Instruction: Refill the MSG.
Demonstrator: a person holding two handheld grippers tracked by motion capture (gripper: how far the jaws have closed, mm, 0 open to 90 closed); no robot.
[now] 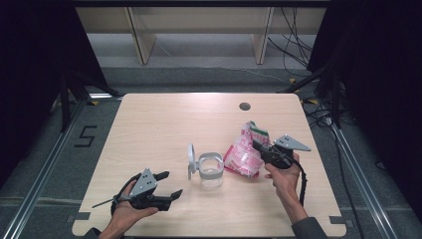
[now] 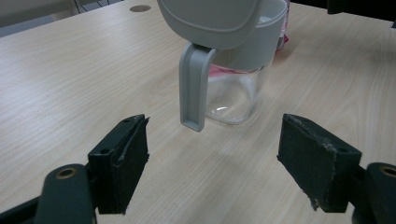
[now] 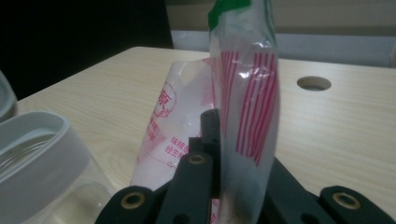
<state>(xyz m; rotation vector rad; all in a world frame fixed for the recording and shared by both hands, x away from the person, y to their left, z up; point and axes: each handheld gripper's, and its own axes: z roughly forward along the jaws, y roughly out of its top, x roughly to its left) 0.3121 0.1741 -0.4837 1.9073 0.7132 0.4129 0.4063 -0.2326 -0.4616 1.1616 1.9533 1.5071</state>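
Open jar [image 1: 211,170] empty; bag [image 1: 244,152] beside

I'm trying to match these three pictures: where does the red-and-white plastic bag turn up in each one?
High view: the plastic bag is right of centre, clamped in the right gripper.
Left gripper view: a pink sliver of it shows through and behind the clear jar.
Right gripper view: it stands centre frame, pinched between the black jaws.
Shared landmark: the jar's grey rim, just left of the bag.

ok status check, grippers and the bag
Right gripper shut on the red-striped bag, bag lifted beside the jar. Left gripper open, empty. Jar lid flipped open, nothing blocking.
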